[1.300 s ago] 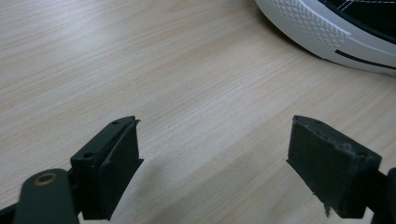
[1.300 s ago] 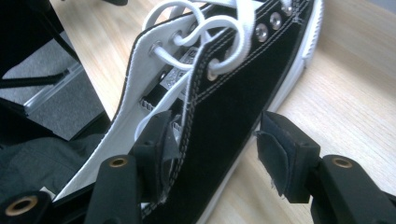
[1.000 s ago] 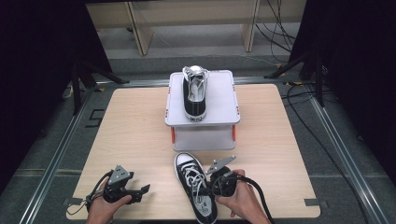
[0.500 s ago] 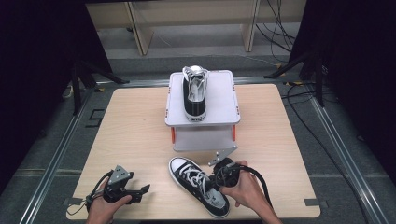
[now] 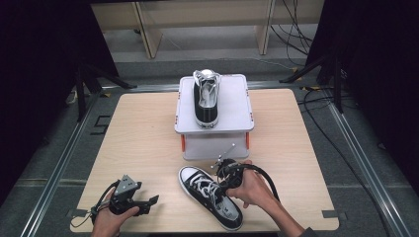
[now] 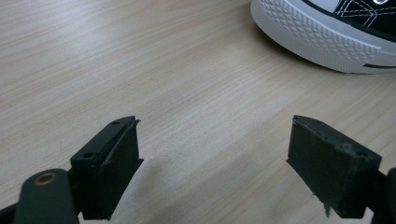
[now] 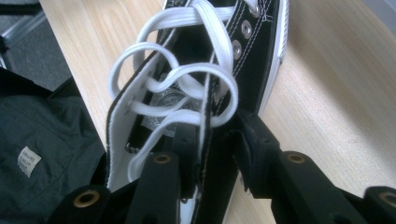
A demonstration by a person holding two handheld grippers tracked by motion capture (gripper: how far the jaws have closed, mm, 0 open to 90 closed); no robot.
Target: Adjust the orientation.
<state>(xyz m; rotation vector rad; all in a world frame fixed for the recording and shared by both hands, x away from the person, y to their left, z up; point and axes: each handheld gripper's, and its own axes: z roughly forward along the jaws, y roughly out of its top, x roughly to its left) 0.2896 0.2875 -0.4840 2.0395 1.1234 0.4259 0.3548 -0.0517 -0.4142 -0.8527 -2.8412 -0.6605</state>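
A black high-top sneaker [image 5: 210, 196] with white laces lies on the table near the front edge, toe pointing up-left. My right gripper [image 5: 222, 183] is shut on the side wall of the sneaker [image 7: 219, 84] by the eyelets; one jaw is inside the collar, the other outside. A matching sneaker [image 5: 206, 96] stands on a grey box [image 5: 237, 101] at the table's middle. My left gripper [image 5: 148, 203] rests low at the front left, open, with bare wood between its fingers. The white toe cap of the near sneaker [image 6: 322, 35] shows beyond my left gripper [image 6: 212, 149].
The wooden table [image 5: 143, 128] has free surface left and right of the box. The box has orange clips on its front wall. Metal rails run along both table sides. Cables lie on the floor at the back right.
My right gripper has swung the near sneaker, turning its toe farther left and its heel toward the right front. The left gripper has stayed put.
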